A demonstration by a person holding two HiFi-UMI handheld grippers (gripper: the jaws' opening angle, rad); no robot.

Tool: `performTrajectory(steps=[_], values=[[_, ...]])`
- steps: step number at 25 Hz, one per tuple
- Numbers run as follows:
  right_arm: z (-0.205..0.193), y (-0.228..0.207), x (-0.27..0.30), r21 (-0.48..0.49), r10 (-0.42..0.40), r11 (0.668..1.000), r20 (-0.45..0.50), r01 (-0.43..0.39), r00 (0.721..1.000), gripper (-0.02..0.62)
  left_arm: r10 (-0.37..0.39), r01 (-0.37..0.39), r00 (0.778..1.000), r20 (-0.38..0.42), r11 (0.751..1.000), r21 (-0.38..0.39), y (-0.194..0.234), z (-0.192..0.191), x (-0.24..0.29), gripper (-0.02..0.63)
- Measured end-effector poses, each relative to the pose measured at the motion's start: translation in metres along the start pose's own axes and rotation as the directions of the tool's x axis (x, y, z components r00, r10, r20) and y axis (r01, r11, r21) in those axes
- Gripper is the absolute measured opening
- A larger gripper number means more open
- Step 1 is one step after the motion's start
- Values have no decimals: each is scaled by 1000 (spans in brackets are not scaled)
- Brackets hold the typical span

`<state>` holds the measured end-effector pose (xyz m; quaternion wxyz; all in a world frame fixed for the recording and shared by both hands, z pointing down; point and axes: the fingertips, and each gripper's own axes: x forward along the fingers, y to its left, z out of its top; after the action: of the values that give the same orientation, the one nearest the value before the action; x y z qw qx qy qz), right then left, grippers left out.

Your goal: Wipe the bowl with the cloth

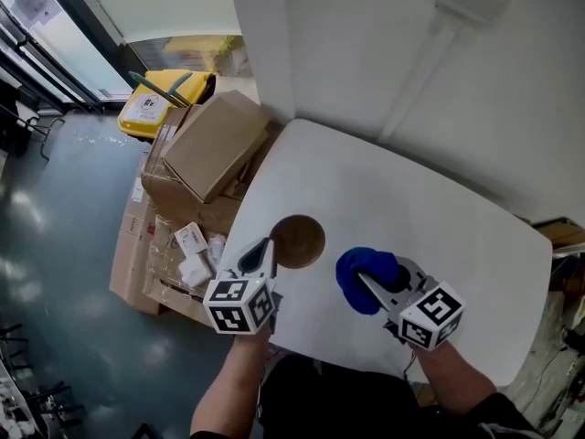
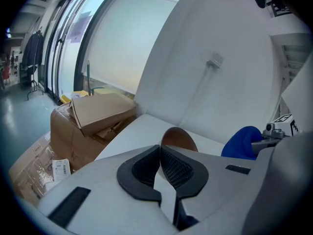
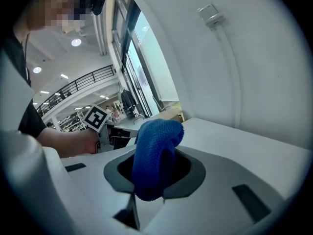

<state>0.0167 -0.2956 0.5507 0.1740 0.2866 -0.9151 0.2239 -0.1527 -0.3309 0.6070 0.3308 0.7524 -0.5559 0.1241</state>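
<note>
The left hand-held gripper (image 1: 266, 252) is closed on the upright bowl's (image 1: 302, 240) rim. The right hand-held gripper (image 1: 369, 285) clamps the bunched cloth (image 1: 355, 271), which bulges toward the bowl.

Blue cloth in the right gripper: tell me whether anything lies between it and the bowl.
Nothing visible does. Only bare white table separates the cloth from the bowl; the left gripper grips the bowl's opposite rim.

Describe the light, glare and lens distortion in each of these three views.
Head view: even light, soft glare on the floor left of the white table, bowl sharp. Left gripper view: fisheye, dark corners, bright washed-out window. Right gripper view: fisheye curves the wall; cloth sharp; mosaic patch top left.
</note>
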Motion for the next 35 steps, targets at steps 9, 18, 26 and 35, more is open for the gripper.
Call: performTrajectory(steps=[9, 18, 26, 35], values=[[-36, -14, 2, 38, -16, 999, -47, 18, 999, 81, -5, 3, 1000, -21, 993, -116, 21, -40, 47, 18], [-50, -13, -1, 49, -6, 999, -62, 9, 998, 81, 127, -128, 991, 31, 991, 33, 41, -23, 60, 20], [-14, 7, -17, 19, 7, 1000, -2, -7, 1000, 81, 150, -165, 984, 92, 970, 180, 10, 9, 12, 75], [39, 57, -51, -9, 36, 999, 109, -35, 993, 81, 70, -109, 984, 166, 964, 240, -51, 27, -95, 84]])
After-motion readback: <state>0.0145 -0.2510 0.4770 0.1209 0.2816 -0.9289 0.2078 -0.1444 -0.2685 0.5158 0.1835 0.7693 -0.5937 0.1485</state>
